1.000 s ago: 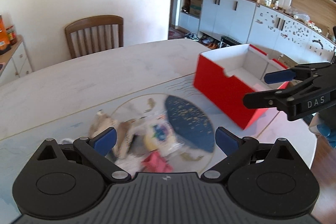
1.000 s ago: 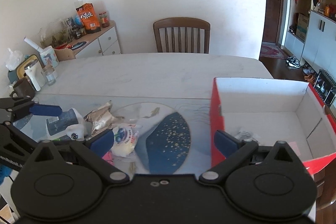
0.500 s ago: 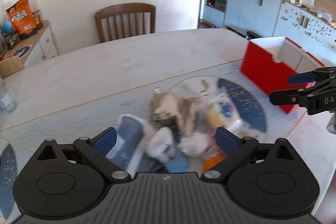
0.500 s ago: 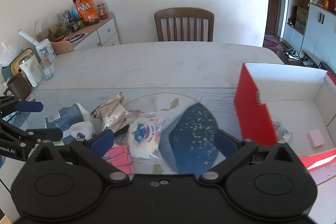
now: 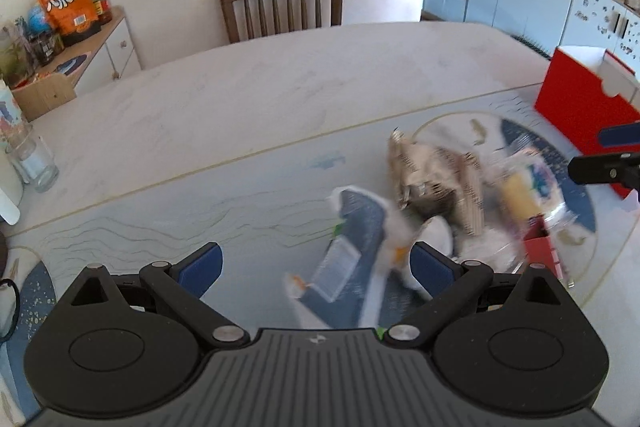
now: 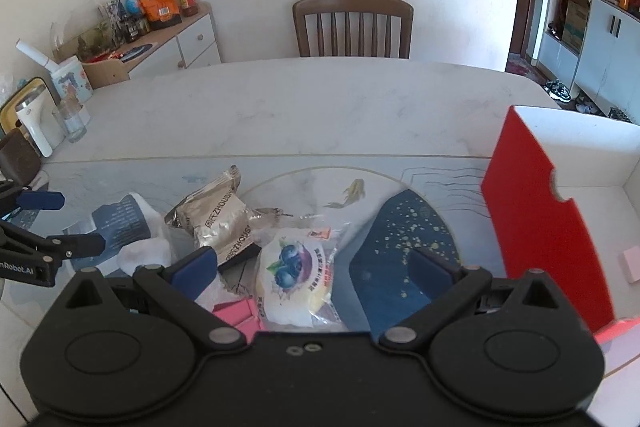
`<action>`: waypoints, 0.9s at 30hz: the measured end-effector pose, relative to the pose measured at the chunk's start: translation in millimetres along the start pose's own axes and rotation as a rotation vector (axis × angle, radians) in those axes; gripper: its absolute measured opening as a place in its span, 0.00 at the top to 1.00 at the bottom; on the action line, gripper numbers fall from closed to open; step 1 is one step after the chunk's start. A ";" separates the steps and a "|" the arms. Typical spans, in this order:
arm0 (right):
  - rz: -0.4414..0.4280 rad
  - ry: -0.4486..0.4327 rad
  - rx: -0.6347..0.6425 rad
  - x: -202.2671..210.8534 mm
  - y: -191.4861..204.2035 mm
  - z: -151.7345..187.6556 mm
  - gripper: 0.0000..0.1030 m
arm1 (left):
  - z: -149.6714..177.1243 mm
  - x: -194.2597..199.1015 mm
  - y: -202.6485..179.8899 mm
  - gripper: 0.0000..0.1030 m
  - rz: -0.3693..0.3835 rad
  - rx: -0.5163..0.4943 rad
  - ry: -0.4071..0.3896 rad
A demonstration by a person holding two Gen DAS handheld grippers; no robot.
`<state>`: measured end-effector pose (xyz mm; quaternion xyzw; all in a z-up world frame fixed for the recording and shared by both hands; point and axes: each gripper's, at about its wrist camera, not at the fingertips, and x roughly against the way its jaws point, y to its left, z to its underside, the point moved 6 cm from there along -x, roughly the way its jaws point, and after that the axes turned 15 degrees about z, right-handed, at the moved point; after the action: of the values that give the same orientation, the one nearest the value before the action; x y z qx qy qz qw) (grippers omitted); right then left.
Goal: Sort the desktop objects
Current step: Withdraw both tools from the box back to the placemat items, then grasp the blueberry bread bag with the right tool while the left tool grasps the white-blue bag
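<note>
Both tools, left [image 5: 316, 263] and right [image 6: 314, 265], were held open and empty above the snack pile [image 6: 248, 231], presumably for choosing the red box's [image 6: 536, 223] next item.

Clustered on the surface [image 6: 320, 115]: blue-and-white pouch [image 6: 120, 223] lying flat at the left, crumpled gold snack packet [image 6: 218, 219] just beside it, clear blueberry-printed bag [image 6: 298, 275] in front, pink blocks [image 6: 238, 313] nearest. At the right, open red box [image 6: 540, 227], white inside, holding a pink block [image 6: 631, 263].
</note>
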<state>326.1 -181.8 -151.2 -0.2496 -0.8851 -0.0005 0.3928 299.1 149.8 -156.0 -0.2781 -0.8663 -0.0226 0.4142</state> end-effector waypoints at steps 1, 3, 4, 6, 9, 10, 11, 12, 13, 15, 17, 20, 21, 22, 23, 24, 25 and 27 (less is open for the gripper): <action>0.005 0.003 0.004 -3.0 2.1 -0.7 0.01 | 1.7 -2.0 3.3 0.02 0.009 0.006 0.005; 0.013 0.007 0.007 -8.5 6.0 -1.7 0.01 | 5.0 -6.2 9.1 0.02 0.015 0.009 0.014; 0.016 0.011 0.005 -11.4 7.4 -2.1 0.01 | 6.2 -8.4 11.1 0.02 0.018 0.009 0.018; 0.018 0.022 0.001 -16.8 9.7 -2.3 0.01 | 9.6 -13.0 14.7 0.02 0.035 0.017 0.026; 0.025 0.042 0.005 -26.0 14.1 0.3 0.02 | 13.2 -20.5 16.8 0.02 0.058 0.019 0.040; 0.029 0.053 0.007 -29.3 16.0 1.4 0.02 | 14.7 -23.2 17.2 0.02 0.065 0.018 0.046; 0.033 0.062 0.011 -33.0 17.7 2.5 0.02 | 15.8 -25.4 17.7 0.02 0.070 0.016 0.052; 0.036 0.071 0.011 -36.0 18.6 3.4 0.02 | 16.6 -27.7 18.2 0.02 0.072 0.013 0.057; 0.037 0.078 0.009 -38.6 19.8 4.4 0.02 | 17.4 -30.0 18.8 0.02 0.070 0.010 0.061; 0.042 0.089 0.008 -44.2 21.2 5.5 0.03 | 18.2 -34.3 19.5 0.02 0.080 0.010 0.067; 0.047 0.104 0.005 -49.5 22.0 7.2 0.04 | 19.2 -37.4 20.4 0.02 0.091 0.011 0.067; 0.050 0.124 0.001 -56.2 23.0 10.0 0.05 | 20.9 -39.9 21.6 0.03 0.114 0.021 0.067; 0.048 0.132 -0.001 -58.1 23.4 10.9 0.06 | 21.6 -40.9 21.7 0.03 0.119 0.023 0.067; 0.047 0.137 -0.002 -59.7 23.7 11.6 0.06 | 22.2 -41.3 21.9 0.03 0.124 0.025 0.066; 0.047 0.143 -0.005 -61.3 24.0 12.4 0.07 | 22.7 -41.9 22.0 0.03 0.131 0.027 0.066; 0.048 0.146 -0.007 -62.2 24.5 13.0 0.07 | 23.0 -43.0 20.8 0.03 0.138 0.030 0.068; 0.048 0.151 -0.008 -63.4 24.6 13.5 0.08 | 23.4 -44.0 20.1 0.05 0.146 0.032 0.069; 0.048 0.158 -0.012 -65.0 24.9 14.2 0.09 | 23.7 -44.8 18.4 0.06 0.158 0.034 0.070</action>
<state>364.1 -185.9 -211.1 -0.2722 -0.8451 -0.0162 0.4598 314.1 151.0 -207.8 -0.3375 -0.8269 0.0150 0.4496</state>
